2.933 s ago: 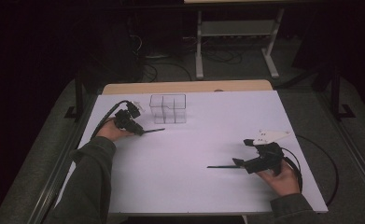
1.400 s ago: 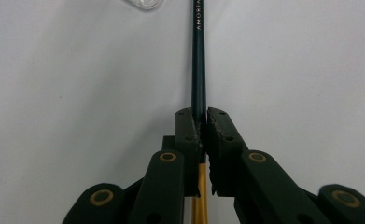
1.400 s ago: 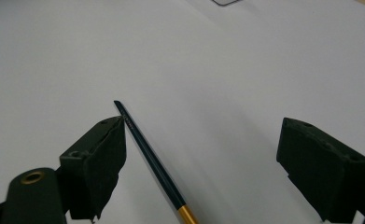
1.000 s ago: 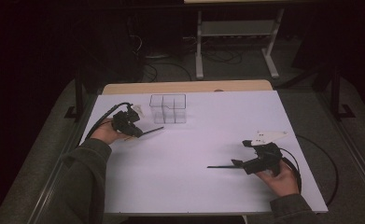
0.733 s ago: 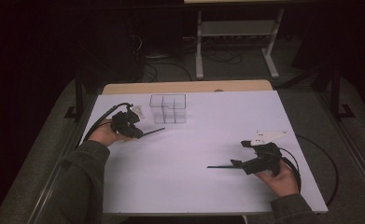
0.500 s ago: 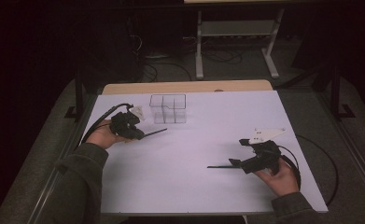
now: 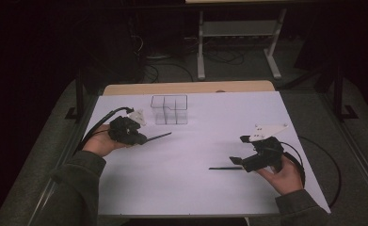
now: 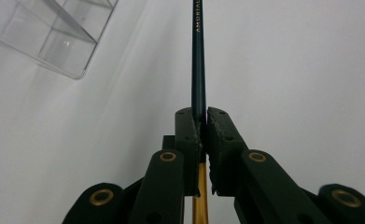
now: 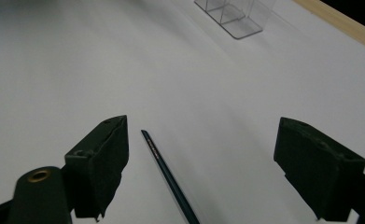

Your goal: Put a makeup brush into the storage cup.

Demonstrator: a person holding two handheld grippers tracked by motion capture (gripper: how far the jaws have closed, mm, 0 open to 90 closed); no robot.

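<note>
High view: a white table (image 7: 191,188) carries a clear box (image 7: 169,109) with compartments near its far edge. The left gripper (image 7: 146,140) sits at the table's left side, just near of the box, with a dark pencil (image 7: 157,137) sticking out of it toward the table's middle. The right gripper (image 7: 236,161) is at the right side, well apart from the box. A second pencil (image 7: 225,168) lies on the table, pointing left from beside this gripper's jaws.

Left gripper view: the jaws are clamped on the dark pencil (image 8: 199,70), pads pressed against it from both sides. Its shaft runs straight ahead above the white surface; a gold section shows behind the pads. The box (image 8: 49,35) stands at upper left, clear of the pencil.

Right gripper view: the jaws stand wide apart and grip nothing. The second pencil (image 9: 168,176) runs between them, nearer the left-hand jaw, touching neither. The box (image 9: 234,14) lies far ahead.
</note>
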